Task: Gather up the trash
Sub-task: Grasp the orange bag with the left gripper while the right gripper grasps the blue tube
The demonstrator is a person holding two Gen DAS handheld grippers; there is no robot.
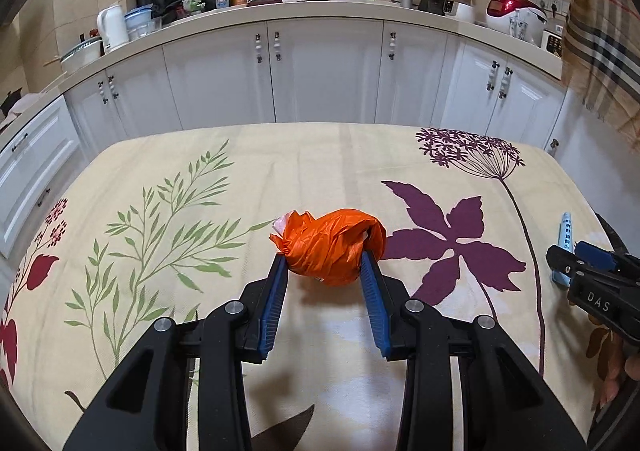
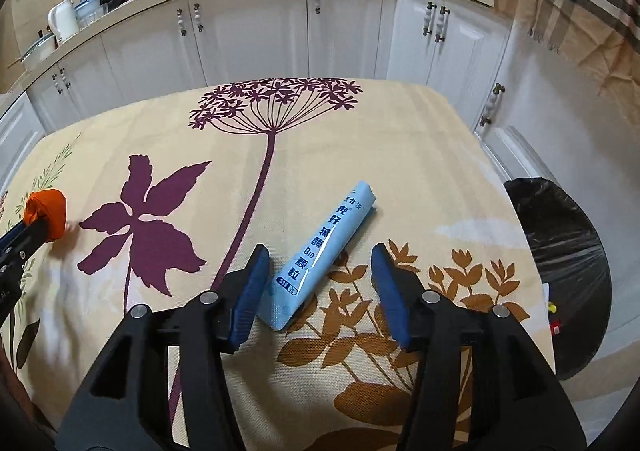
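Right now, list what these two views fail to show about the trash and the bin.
- Orange bag: contents hidden by its own crumpled plastic, left wrist view; in the right wrist view the frame's left edge crops it.
- Blue sachet: underside hidden against the tablecloth, right wrist view.
- Black-lined bin: mostly hidden by the table edge and frame edge; contents too small to identify.

floral tablecloth [image 1: 240, 171], white cabinets [image 1: 320, 71], kettle [image 1: 112, 25]

bin [image 2: 568, 251]: cut off by table edge and picture rim
sachet [image 1: 564, 247]: lower end hidden behind right gripper [image 1: 576, 263]
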